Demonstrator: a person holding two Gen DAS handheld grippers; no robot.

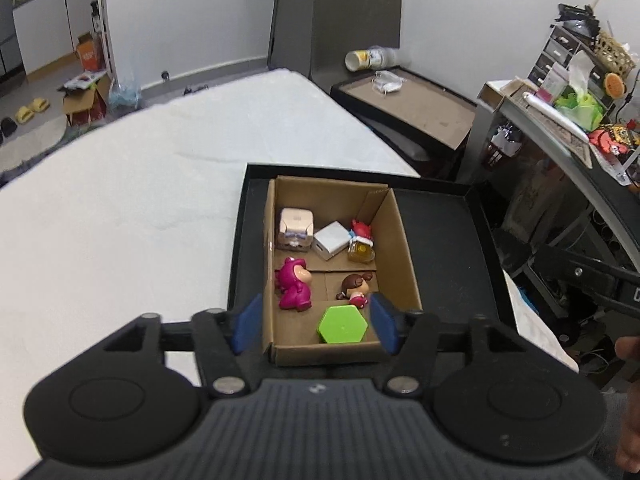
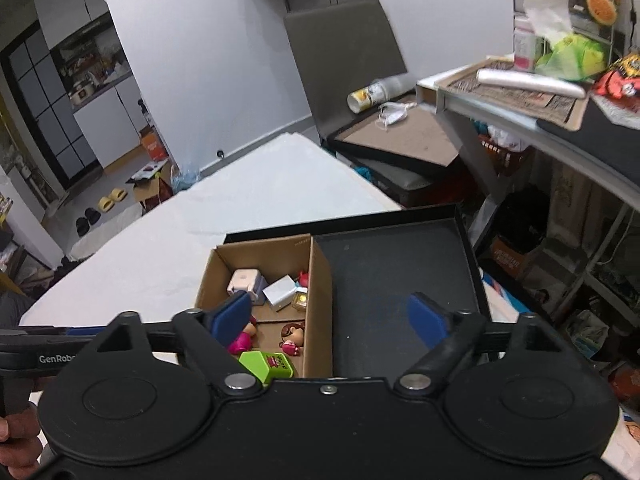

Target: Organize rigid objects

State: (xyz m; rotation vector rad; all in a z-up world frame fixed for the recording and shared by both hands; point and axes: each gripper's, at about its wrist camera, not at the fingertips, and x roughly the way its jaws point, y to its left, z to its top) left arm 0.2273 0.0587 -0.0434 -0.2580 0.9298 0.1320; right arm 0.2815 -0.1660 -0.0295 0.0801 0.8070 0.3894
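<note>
Above the box (image 1: 404, 248), both tools (image 1: 316, 322) (image 2: 332, 318) agape, empty.

Pink bear figurine (image 2: 241, 342) half hidden behind the left blue pad of the right tongs (image 2: 331, 316) in the right wrist view. Green hexagonal plastic container (image 2: 267, 364) cut off below by the black tong body. Small red-capped figure (image 2: 304, 279) mostly masked by the brown cardboard box (image 2: 319, 300) wall. Print on the container's side too small to read. Hand (image 2: 16, 440) cropped at the left edge.
</note>
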